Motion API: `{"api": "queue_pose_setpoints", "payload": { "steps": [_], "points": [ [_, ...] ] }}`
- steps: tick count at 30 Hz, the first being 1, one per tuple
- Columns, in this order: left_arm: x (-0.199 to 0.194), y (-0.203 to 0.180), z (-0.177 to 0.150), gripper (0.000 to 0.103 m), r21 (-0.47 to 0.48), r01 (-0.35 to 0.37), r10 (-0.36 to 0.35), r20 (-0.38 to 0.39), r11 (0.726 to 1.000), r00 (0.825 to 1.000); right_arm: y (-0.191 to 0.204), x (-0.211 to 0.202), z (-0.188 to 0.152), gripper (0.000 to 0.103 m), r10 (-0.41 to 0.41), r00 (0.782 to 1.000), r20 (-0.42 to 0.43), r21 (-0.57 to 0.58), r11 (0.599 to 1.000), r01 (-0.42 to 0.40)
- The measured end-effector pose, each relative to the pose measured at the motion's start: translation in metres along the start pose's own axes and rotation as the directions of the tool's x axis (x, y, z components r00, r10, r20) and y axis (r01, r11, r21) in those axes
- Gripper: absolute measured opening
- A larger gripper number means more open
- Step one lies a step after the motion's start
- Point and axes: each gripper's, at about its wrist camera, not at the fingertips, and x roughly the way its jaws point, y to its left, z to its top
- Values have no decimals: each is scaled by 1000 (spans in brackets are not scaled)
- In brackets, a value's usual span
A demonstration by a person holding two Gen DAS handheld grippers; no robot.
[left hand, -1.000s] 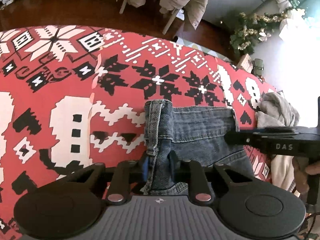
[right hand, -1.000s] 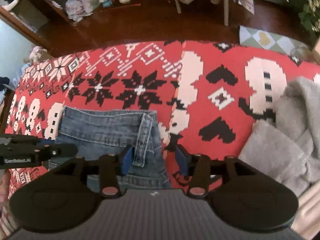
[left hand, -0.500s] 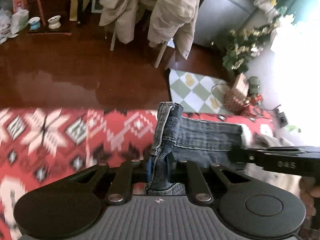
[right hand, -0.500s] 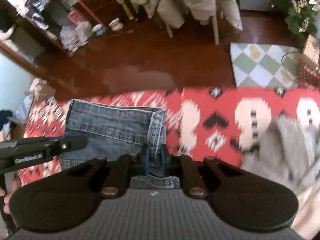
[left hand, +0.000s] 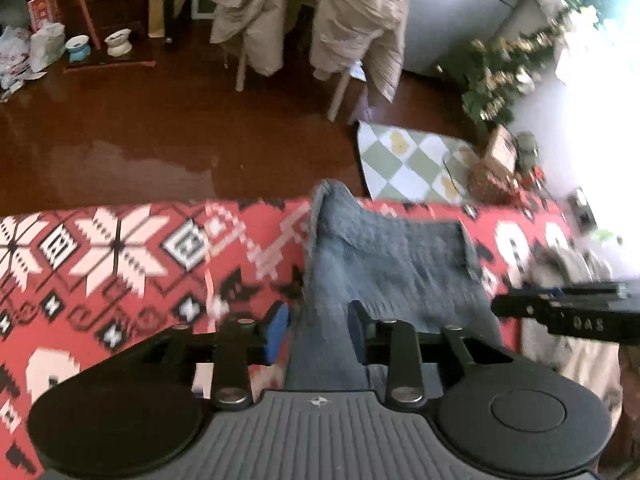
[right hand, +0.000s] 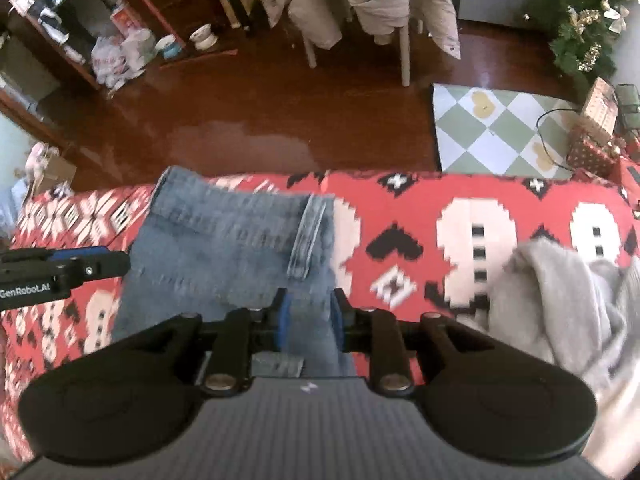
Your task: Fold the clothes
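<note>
A pair of blue jeans [left hand: 384,264] lies folded on the red patterned blanket [left hand: 140,264]; it also shows in the right wrist view [right hand: 224,248]. My left gripper [left hand: 318,326] stands open, its blue pads either side of the denim's left edge. My right gripper [right hand: 308,316] is part open around the denim's right edge, beside the belt loop [right hand: 308,236]. Each gripper shows at the side of the other's view.
A grey garment [right hand: 560,296] lies in a heap on the blanket to the right. Beyond the blanket's far edge are a dark wooden floor, a chair draped with beige clothes [left hand: 320,20], a checked mat [right hand: 500,128] and a small decorated tree [right hand: 584,16].
Both grippers carried the jeans' edge up and forward, lowered it onto the blanket, and their jaws have spread apart from the denim they pinched half a second ago.
</note>
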Motion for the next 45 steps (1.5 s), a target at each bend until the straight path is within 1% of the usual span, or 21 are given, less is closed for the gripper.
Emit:
{"api": "queue_pose_setpoints", "payload": {
  "steps": [1,3,5,9,12,15,18,20,23,24,26,28,30,32,35,36,37,39,41,43,45],
  "points": [
    [-3,-3,-6,12,-1,17,-17,-17,1000,1000,3,-4,-4,22,2,1000,-11,-4,1000,-2],
    [-8,-11,-18,11,6,38,-38,-40,999,998,11,-13,-16,17,7,1000,-28,-11,1000,-7],
    [-7,-19,-35,11,31,32,-30,-55,999,998,19,-20,-31,17,17,999,-36,-20,1000,-18],
    [4,-19,-70,11,18,37,-35,-108,999,994,26,-20,-69,14,23,997,-73,-37,999,-26],
    [7,-16,-102,11,30,18,-13,-153,999,988,18,-18,-108,13,22,995,-102,-27,999,-25],
    [5,-8,-132,11,42,0,8,-188,999,982,5,-16,-147,12,-12,991,-135,-34,999,8],
    [-3,0,-156,9,66,-4,17,-204,998,979,-8,-25,-181,7,-28,988,-153,-37,999,22],
    [-11,3,-166,9,88,-7,25,-204,996,979,-15,-37,-197,6,-8,992,-125,-28,1000,5],
    [-28,7,-174,9,69,20,-7,-184,997,983,-16,-58,-208,8,-5,997,-77,-18,1000,4],
    [-34,8,-176,9,64,31,-20,-176,997,984,-16,-64,-210,10,-13,998,-61,-17,1000,12],
    [-43,9,-180,9,60,45,-35,-166,997,986,-17,-77,-214,12,-41,998,-44,-10,999,41],
    [-47,11,-190,9,56,62,-51,-172,997,984,-17,-82,-218,13,-40,998,-43,-3,999,40],
    [-48,13,-200,9,60,53,-42,-185,997,982,-17,-81,-225,13,-40,998,-57,-9,999,39],
    [-48,15,-207,11,74,37,-23,-176,997,984,-18,-75,-226,13,-46,997,-68,-14,999,45],
    [-53,23,-213,11,62,21,-10,-170,998,985,-25,-63,-226,12,-52,996,-78,19,998,54],
    [-56,27,-215,11,52,16,-7,-169,999,986,-28,-60,-227,16,-53,996,-74,33,998,55],
    [-59,31,-216,11,41,10,-3,-167,999,986,-30,-59,-227,18,-50,996,-75,49,997,54],
    [-68,38,-217,11,19,-6,9,-157,1000,988,-33,-61,-228,19,-48,996,-80,68,996,53],
    [-79,42,-217,11,1,-25,25,-135,1000,991,-28,-66,-228,19,-70,994,-80,45,996,74],
    [-88,42,-216,11,-14,-11,9,-110,1000,994,-20,-72,-228,18,-86,994,-73,13,996,87],
    [-91,35,-216,11,9,-6,7,-103,1000,995,-11,-77,-229,18,-80,995,-60,-5,997,80]
  ]
}}
